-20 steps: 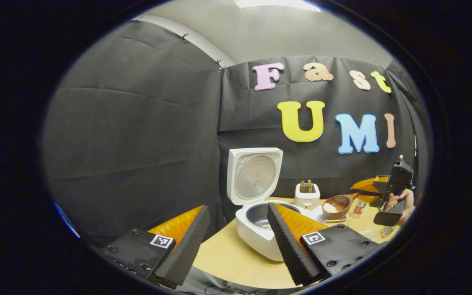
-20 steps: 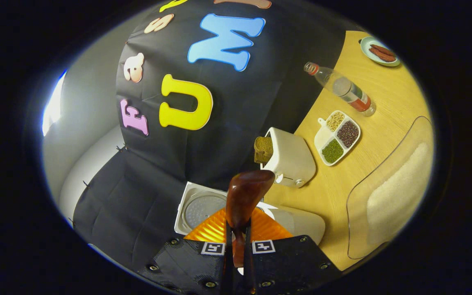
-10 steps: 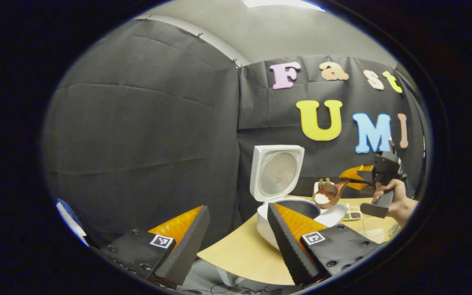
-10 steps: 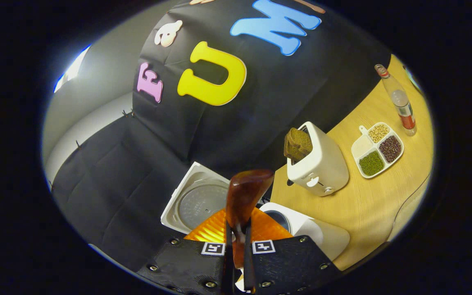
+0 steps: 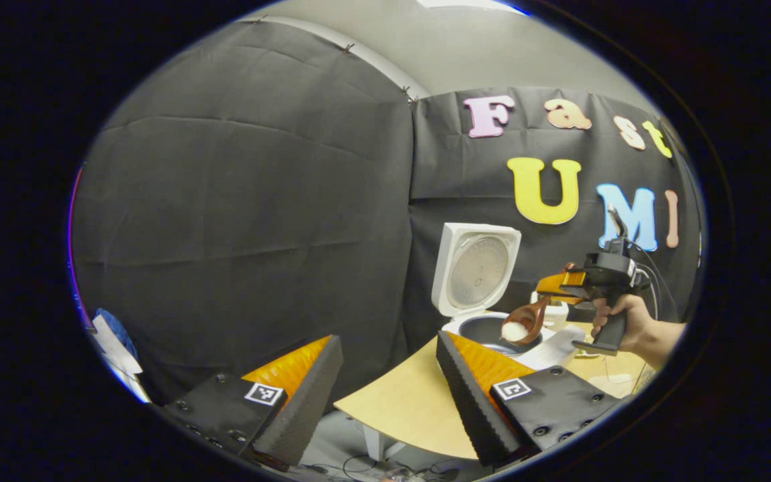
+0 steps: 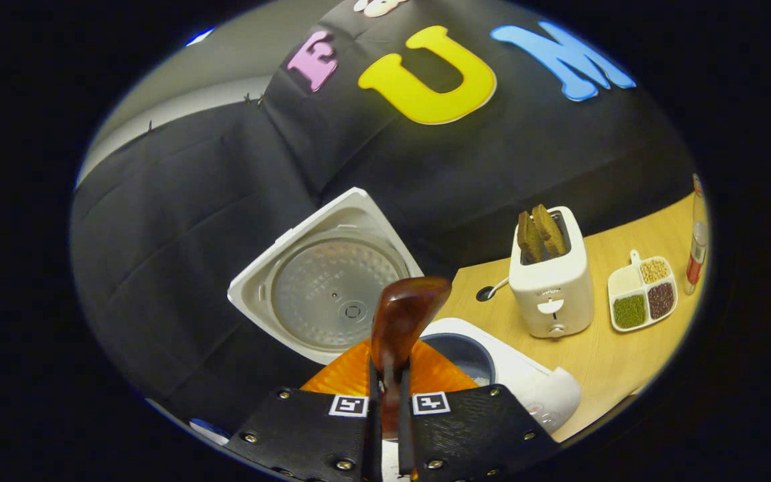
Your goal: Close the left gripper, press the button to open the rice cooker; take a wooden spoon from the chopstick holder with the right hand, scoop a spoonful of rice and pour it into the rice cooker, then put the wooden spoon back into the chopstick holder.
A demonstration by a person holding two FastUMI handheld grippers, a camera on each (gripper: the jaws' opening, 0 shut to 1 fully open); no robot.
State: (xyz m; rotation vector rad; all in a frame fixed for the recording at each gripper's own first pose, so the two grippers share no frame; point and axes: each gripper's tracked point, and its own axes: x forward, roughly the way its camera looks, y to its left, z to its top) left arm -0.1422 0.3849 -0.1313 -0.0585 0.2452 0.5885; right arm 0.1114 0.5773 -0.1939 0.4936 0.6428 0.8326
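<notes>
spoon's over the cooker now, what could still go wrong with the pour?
1. The wooden spoon is pinched far back on its handle by the right gripper; it may twist when tipped.
2. Rice sits near the rice cooker pot's rim, so grains may spill.
3. The raised lid stands close beside the spoon.

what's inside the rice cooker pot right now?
The rice cooker stands open; its dark inner pot looks bare where visible. The wooden spoon, loaded with rice, and the right gripper cover the rest.
</notes>
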